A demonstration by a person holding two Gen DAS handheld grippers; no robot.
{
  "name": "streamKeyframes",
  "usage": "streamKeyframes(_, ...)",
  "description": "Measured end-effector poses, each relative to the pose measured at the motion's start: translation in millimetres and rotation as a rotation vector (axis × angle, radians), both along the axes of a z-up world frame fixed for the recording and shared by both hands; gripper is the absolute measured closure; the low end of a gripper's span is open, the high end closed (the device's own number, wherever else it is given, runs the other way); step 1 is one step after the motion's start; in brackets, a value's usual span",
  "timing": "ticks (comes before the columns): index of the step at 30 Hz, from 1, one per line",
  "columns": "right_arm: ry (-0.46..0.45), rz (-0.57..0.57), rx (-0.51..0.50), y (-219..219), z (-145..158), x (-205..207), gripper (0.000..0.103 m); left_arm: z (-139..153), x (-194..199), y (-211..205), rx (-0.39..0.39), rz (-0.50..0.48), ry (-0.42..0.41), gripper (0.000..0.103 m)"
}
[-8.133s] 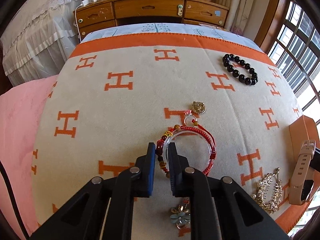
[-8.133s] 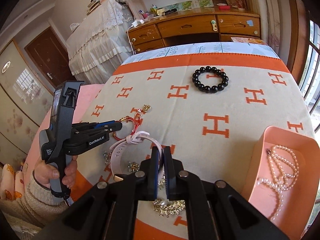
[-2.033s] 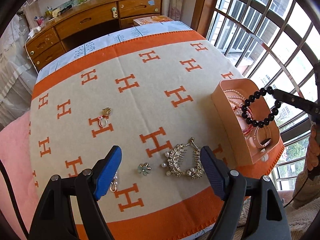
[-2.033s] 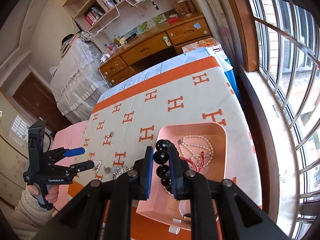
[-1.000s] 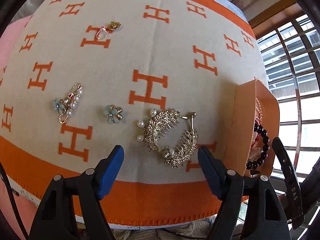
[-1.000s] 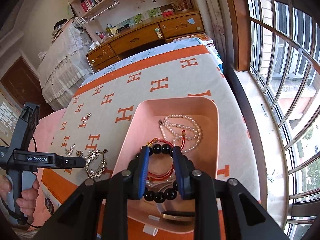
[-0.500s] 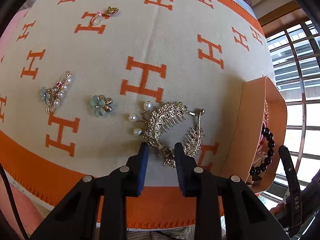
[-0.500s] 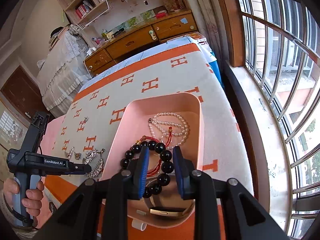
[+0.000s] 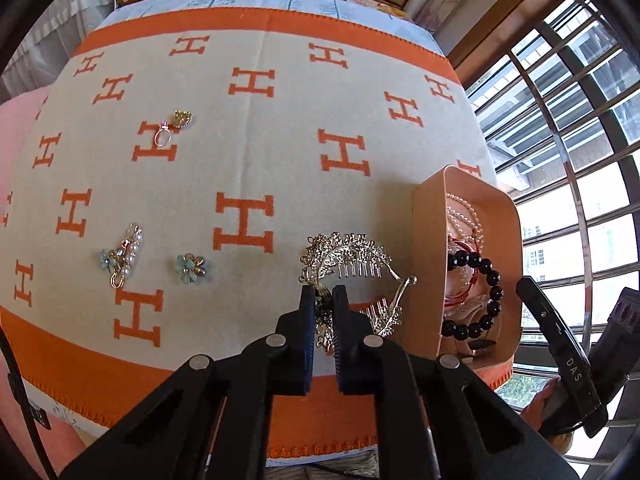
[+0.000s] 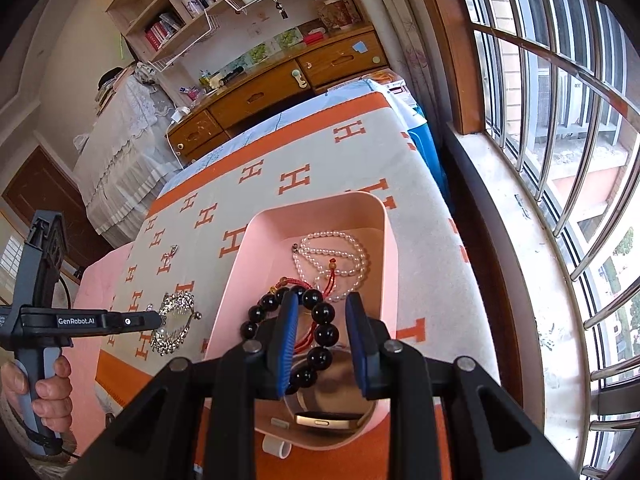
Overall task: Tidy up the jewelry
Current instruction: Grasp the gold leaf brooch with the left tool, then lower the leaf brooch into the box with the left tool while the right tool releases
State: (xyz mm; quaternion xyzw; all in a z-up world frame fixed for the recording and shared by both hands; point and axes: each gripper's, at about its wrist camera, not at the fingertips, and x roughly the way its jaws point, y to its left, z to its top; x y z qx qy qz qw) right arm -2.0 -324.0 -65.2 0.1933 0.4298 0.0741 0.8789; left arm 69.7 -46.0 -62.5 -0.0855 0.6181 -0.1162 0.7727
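Observation:
My left gripper [image 9: 324,296] is shut on the near rim of a gold hair comb [image 9: 352,256] with pearls. It holds the comb tilted up just above the H-patterned blanket [image 9: 280,112], left of the pink tray [image 9: 428,240]. In the right wrist view, the same comb [image 10: 180,302] hangs at the left gripper [image 10: 158,322]. My right gripper [image 10: 322,298] stands open over the pink tray [image 10: 256,240]. The black bead bracelet [image 10: 324,334] lies between its pads without being pressed. The black bead bracelet [image 9: 486,268] also shows inside the tray in the left wrist view.
A pearl necklace [image 10: 332,256], a red cord bracelet [image 10: 332,276] and a watch [image 10: 324,420] lie in the tray. On the blanket lie a ring with a gold charm [image 9: 164,136], a pearl pin [image 9: 120,256] and a blue flower clip [image 9: 191,268]. Window bars run along the right.
My left jaws closed from wide open onto the comb and raised it off the blanket. The black bracelet slumped into the tray, and the right gripper barely moved.

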Motion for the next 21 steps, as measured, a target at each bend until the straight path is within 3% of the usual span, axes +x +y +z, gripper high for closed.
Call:
streamKeyframes(7,-0.026,-0.013,0.004,-2,7,-5,0.078,39,-1,-13,-0.024,-0.078,-0.065,0.097)
streamKeyframes(12,-0.031,-0.021,0.002,-3,7,-12,0.078,57,8,-56,-0.048,-0.155,-0.128,0.097)
streamKeyframes(16,-0.024,-0.023,0.002,-3,5,-17,0.078,49,24,-96,-0.045,-0.195,-0.131,0.097)
streamKeyframes(21,-0.019,-0.033,0.008,-7,3,-20,0.078,13,45,-135,-0.030,-0.237,-0.043,0.097)
